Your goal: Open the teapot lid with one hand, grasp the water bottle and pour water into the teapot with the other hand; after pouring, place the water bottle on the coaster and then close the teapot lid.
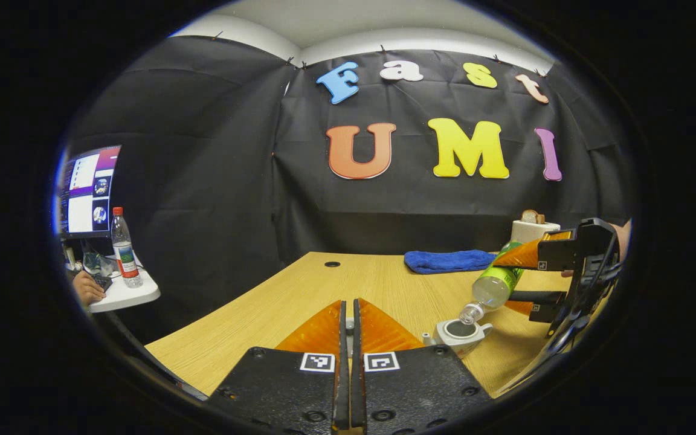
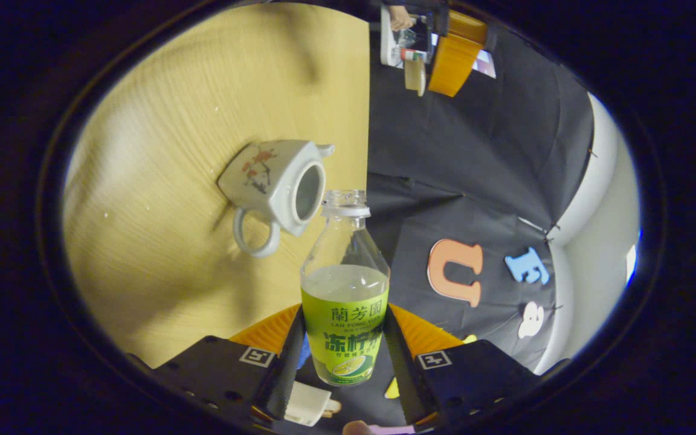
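In the right gripper view, the right gripper is clamping the water bottle at lower centre, its open mouth tipping toward the lidless teapot on the table, centre left; the left gripper is pinching the lid, upper centre

White teapot, green-labelled bottle, blue towel
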### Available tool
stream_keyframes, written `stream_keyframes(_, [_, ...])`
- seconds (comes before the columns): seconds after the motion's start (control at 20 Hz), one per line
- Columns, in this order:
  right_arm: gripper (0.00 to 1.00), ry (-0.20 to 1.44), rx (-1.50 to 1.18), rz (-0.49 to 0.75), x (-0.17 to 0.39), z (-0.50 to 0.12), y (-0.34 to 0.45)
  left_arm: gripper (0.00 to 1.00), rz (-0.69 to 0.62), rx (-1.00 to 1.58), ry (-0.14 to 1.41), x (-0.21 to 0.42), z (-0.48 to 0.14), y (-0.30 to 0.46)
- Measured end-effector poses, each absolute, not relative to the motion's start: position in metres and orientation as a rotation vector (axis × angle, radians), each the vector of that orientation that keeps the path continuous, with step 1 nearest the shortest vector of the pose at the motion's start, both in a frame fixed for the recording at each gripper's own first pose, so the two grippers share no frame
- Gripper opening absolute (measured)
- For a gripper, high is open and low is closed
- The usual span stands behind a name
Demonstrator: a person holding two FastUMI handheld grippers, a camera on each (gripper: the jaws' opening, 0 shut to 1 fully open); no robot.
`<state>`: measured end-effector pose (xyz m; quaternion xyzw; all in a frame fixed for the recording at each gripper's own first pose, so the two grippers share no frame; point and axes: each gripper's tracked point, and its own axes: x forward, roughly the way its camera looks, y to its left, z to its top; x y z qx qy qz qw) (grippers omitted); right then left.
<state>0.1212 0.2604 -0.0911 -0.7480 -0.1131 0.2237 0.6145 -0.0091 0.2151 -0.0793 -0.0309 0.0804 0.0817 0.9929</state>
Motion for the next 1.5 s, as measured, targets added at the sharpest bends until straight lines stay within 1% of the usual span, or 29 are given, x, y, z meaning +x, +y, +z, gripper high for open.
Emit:
stream_keyframes(0.1, [0.70, -0.186, -1.551, 0.556, 0.117, -0.092, 0.257, 0.04, 0.151, -0.055, 0.156, -0.007, -0.076, 0.208])
stream_keyframes(0.15, [0.73, -0.154, -1.465, 0.566, 0.111, -0.089, 0.253, 0.04, 0.144, -0.055, 0.152, -0.007, -0.074, 0.205])
stream_keyframes(0.2, [0.70, -0.129, -1.383, 0.567, 0.112, -0.083, 0.251, 0.04, 0.142, -0.055, 0.150, -0.006, -0.072, 0.202])
stream_keyframes(0.25, [0.73, -0.109, -1.301, 0.565, 0.112, -0.078, 0.248, 0.04, 0.145, -0.059, 0.153, -0.005, -0.071, 0.199])
stream_keyframes(0.3, [0.70, -0.091, -1.213, 0.565, 0.112, -0.071, 0.243, 0.04, 0.143, -0.065, 0.153, -0.004, -0.069, 0.195])
stream_keyframes(0.35, [0.70, -0.075, -1.117, 0.566, 0.114, -0.065, 0.238, 0.04, 0.130, -0.075, 0.149, -0.002, -0.066, 0.187])
stream_keyframes(0.4, [0.73, -0.055, -1.010, 0.574, 0.116, -0.061, 0.235, 0.04, 0.115, -0.080, 0.145, -0.001, -0.063, 0.179])
stream_keyframes(0.55, [0.73, 0.034, -0.680, 0.576, 0.125, -0.049, 0.223, 0.04, 0.093, -0.066, 0.147, 0.003, -0.060, 0.163])
stream_keyframes(0.6, [0.73, 0.062, -0.558, 0.575, 0.130, -0.044, 0.218, 0.04, 0.083, -0.061, 0.149, 0.003, -0.060, 0.158])
stream_keyframes(0.65, [0.70, 0.086, -0.441, 0.577, 0.137, -0.038, 0.211, 0.03, 0.074, -0.060, 0.151, 0.004, -0.059, 0.154])
stream_keyframes(0.7, [0.73, 0.104, -0.336, 0.571, 0.148, -0.034, 0.203, 0.04, 0.067, -0.061, 0.150, 0.006, -0.059, 0.151])
stream_keyframes(0.85, [0.72, 0.174, -0.130, 0.501, 0.195, -0.041, 0.179, 0.04, 0.056, -0.065, 0.150, 0.006, -0.059, 0.148])
stream_keyframes(0.9, [0.70, 0.194, -0.086, 0.486, 0.207, -0.045, 0.176, 0.04, 0.058, -0.065, 0.150, 0.006, -0.059, 0.149])
stream_keyframes(0.95, [0.71, 0.205, -0.060, 0.471, 0.217, -0.053, 0.173, 0.04, 0.061, -0.066, 0.151, 0.005, -0.060, 0.151])
stream_keyframes(1.2, [0.70, 0.225, -0.017, 0.403, 0.247, -0.079, 0.164, 0.04, 0.072, -0.066, 0.155, 0.005, -0.061, 0.156])
stream_keyframes(1.35, [0.71, 0.231, -0.019, 0.369, 0.258, -0.088, 0.159, 0.04, 0.072, -0.063, 0.158, 0.005, -0.064, 0.157])
stream_keyframes(1.45, [0.70, 0.233, -0.008, 0.351, 0.264, -0.091, 0.153, 0.04, 0.072, -0.059, 0.161, 0.006, -0.065, 0.156])
stream_keyframes(1.5, [0.71, 0.238, -0.003, 0.348, 0.265, -0.092, 0.153, 0.04, 0.071, -0.059, 0.162, 0.006, -0.065, 0.155])
